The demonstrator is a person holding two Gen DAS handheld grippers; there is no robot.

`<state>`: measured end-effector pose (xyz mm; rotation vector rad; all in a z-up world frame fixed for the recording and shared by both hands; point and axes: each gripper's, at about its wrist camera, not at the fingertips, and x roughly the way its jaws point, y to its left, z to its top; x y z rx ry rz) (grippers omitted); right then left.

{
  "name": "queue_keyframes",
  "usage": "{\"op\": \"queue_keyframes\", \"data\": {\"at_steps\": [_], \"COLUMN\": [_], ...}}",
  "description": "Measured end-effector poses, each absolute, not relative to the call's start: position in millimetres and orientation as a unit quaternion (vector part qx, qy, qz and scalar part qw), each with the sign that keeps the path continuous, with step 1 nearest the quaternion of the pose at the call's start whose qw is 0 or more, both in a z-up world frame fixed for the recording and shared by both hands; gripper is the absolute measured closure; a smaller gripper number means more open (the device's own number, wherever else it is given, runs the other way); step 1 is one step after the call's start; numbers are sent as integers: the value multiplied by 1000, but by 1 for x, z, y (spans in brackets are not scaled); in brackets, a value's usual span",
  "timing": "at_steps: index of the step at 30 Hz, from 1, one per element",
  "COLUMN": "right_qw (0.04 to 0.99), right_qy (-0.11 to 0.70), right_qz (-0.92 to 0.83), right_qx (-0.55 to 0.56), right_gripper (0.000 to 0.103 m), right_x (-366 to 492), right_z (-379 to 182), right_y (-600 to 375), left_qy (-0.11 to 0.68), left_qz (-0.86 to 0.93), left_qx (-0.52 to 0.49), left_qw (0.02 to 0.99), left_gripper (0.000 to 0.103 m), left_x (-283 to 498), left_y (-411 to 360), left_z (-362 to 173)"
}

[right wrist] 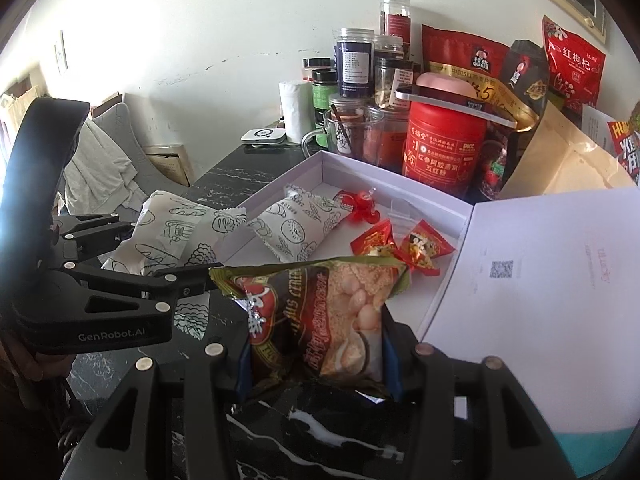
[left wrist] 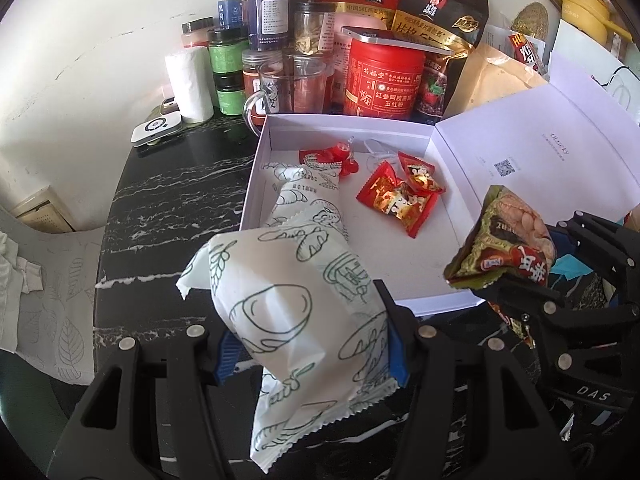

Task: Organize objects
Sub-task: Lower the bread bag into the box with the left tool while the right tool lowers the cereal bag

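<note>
Left gripper (left wrist: pixel 308 356): fingers clamped on a white bread packet (left wrist: pixel 296 320) printed with green line drawings; the packet hangs over the dark marbled counter (left wrist: pixel 168 200), just outside the box's near left corner.
Right gripper (right wrist: pixel 316 364): fingers clamped on a green-and-brown snack bag (right wrist: pixel 320 312) (a rice cracker picture on its front), held above the near edge of the box.
White box (left wrist: pixel 260 148): open on the counter, its lid (left wrist: pixel 540 148) folded out flat to the right.
Inside the box: a second white bread packet (left wrist: pixel 304 196) along the left wall, two red candy wrappers (left wrist: pixel 400 200) near the middle, small red round pieces (left wrist: pixel 344 152) towards the back.
Behind the box: a red tin (left wrist: pixel 380 80), jars with black lids (left wrist: pixel 228 60), a glass mug (left wrist: pixel 276 88), oat bags (left wrist: pixel 436 12), a paper towel roll (left wrist: pixel 190 80).
Far left on the counter: a small white device (left wrist: pixel 156 130).
</note>
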<state>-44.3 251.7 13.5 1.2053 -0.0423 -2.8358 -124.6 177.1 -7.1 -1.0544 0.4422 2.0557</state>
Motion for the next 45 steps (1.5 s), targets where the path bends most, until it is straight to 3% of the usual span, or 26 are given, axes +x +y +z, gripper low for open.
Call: {"op": "queue_keyframes", "data": {"at_steps": [30, 45], "right_qw": [20, 11], "right_qy": [-9, -51], "right_qz": [-920, -901], "right_qx": [392, 431], "right_gripper": [52, 52], "right_x": [-137, -168], "right_z": [18, -10], "right_y": [283, 300], "left_qy": [192, 206], "left_qz": [797, 778], "left_qx": [-399, -417], "left_qw": [410, 423], "left_gripper": [47, 47], "left_x": [-202, -222], "left_y": [249, 275], "left_z": [-4, -25]}}
